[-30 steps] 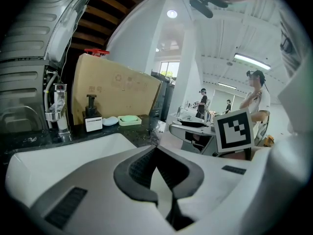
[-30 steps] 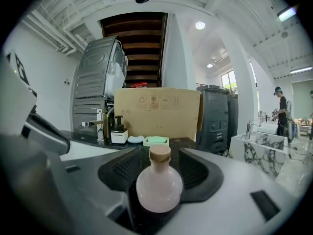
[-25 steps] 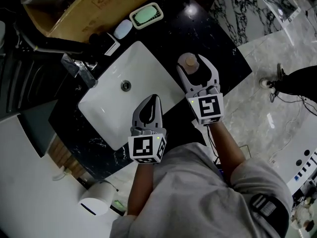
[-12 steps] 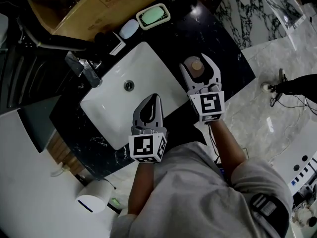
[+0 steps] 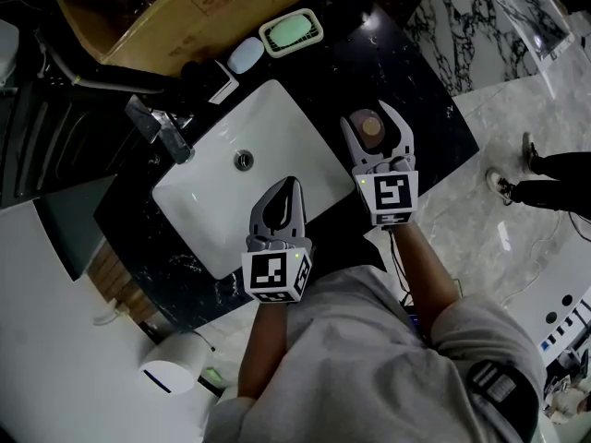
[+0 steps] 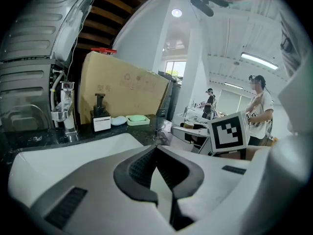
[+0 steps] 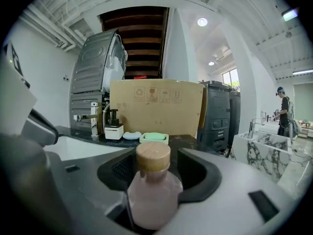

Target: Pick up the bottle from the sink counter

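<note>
Washbasin stand set up inside an open work hall.
White basin (image 5: 277,137) in a black stone counter (image 5: 388,72), chrome tap (image 5: 162,129), soap dish (image 5: 291,31), pump dispenser (image 5: 208,78); behind, cardboard box (image 5: 157,17), bare ceiling beams (image 7: 58,6), a person (image 6: 260,112) standing beyond.

A brown cardboard box (image 5: 157,12) is standing at the rear; a white rectangular dish of green soap (image 5: 291,32) is lying just beside a pale blue oval soap (image 5: 245,55); a black white-labelled pump dispenser (image 5: 205,77) is sitting near a chrome faucet (image 5: 164,135)
</note>
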A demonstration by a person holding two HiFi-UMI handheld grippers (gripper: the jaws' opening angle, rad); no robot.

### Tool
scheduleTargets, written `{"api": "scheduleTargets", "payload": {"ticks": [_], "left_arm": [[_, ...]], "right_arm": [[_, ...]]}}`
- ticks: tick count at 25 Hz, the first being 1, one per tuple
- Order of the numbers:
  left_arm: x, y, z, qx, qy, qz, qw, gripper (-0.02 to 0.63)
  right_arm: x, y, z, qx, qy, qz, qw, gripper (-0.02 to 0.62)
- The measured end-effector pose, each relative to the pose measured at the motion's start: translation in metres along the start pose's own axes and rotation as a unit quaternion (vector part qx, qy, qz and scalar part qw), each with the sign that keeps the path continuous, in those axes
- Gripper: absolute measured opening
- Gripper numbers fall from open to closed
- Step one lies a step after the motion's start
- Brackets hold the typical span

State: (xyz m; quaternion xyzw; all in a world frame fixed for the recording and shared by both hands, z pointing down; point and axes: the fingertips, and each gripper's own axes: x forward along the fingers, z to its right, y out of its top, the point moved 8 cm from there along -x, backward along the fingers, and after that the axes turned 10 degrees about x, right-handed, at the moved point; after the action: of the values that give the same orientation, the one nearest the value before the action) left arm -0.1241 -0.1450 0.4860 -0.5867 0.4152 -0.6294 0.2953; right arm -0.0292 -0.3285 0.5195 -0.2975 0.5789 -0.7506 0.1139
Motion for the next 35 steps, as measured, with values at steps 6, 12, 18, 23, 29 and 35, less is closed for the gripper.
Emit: {"api": "scheduleTargets", "payload": {"ticks": [6, 12, 18, 23, 29, 35], "left_arm": [[-0.001, -0.002, -0.001, 0.004, 0.002, -0.005, 1.0000, 0.014], [-0.004, -0.008, 0.003, 0.009, -0.004, -0.018, 0.9998, 0.014], [-0.009, -0.015, 0.005, 0.001, 0.000, -0.019, 0.9998, 0.014], [-0.015, -0.018, 0.001, -0.005, 0.001, -0.014, 0.9999, 0.014], [-0.022, -0.020, -0.008, -0.007, -0.004, -0.008, 0.9999, 0.014], [-0.031, -0.019, -0.021, -0.008, 0.002, -0.003, 1.0000, 0.014]], "right_arm": [[0.001, 0.001, -0.001, -0.006, 0.003, 0.005, 1.000, 0.247], [0.000, 0.003, -0.001, -0.009, 0.008, -0.007, 1.000, 0.225], [0.000, 0.004, -0.001, -0.026, 0.015, 0.001, 1.000, 0.198], [-0.003, 0.005, -0.003, -0.026, 0.014, -0.003, 1.000, 0.173], [-0.005, 0.005, -0.004, -0.037, 0.008, -0.003, 0.999, 0.140], [-0.005, 0.007, -0.006, -0.044, -0.003, -0.014, 0.999, 0.126]]}}
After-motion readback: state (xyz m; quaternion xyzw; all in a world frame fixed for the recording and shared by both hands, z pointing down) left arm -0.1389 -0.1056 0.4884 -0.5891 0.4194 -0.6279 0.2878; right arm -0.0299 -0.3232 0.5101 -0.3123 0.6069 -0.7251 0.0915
